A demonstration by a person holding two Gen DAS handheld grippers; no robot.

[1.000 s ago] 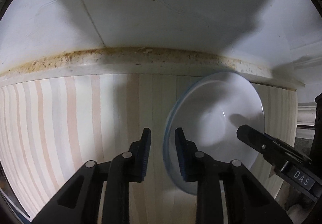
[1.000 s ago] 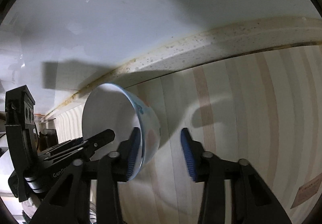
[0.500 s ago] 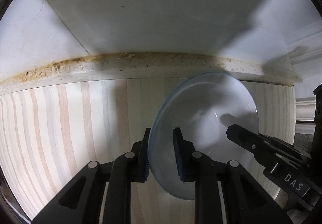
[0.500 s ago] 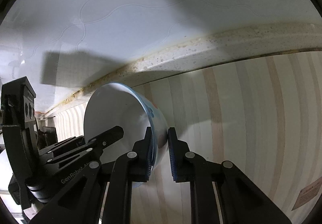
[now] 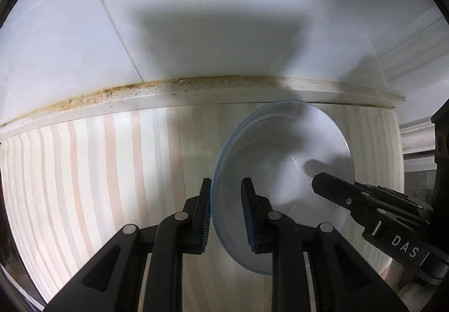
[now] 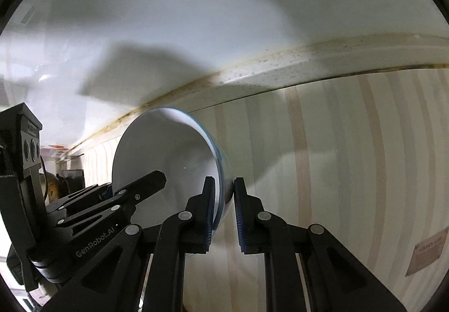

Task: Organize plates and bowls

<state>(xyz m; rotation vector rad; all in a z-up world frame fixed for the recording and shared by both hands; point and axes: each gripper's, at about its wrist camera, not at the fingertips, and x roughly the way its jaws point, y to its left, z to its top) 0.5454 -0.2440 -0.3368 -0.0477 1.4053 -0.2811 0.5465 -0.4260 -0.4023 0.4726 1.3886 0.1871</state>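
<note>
- Bowl [image 5: 283, 160], white w/ blue rim, is held on edge above the striped worktop [image 5: 98, 171], near the stained back ledge [image 5: 168, 87] under the white wall [image 5: 224, 3].
- Left tongs [image 5: 224, 213]: narrow gap, rim sits between the blue pads [image 5: 248, 216]. Outer pad is on the rim; inner pad looks a touch off the inside wall, so firm clamp – can't tell for sure.
- Right tongs [image 6: 224, 212]: nearly shut, pinching the opposite rim, one pad inside the bowl [image 6: 168, 160], one outside.
- Each set of tongs shows in the other's cam: right one reaching in from the right side [image 5: 364, 205], left one from the left [image 6: 118, 199].
- Bowl's mouth faces sideways, toward the right in the left cam and toward the left in the right cam; rim plane about vertical, bowl axis about level along the worktop.
- Brown label [image 6: 429, 251] lies on the worktop [image 6: 336, 171] far right, well apart from the bowl.
</note>
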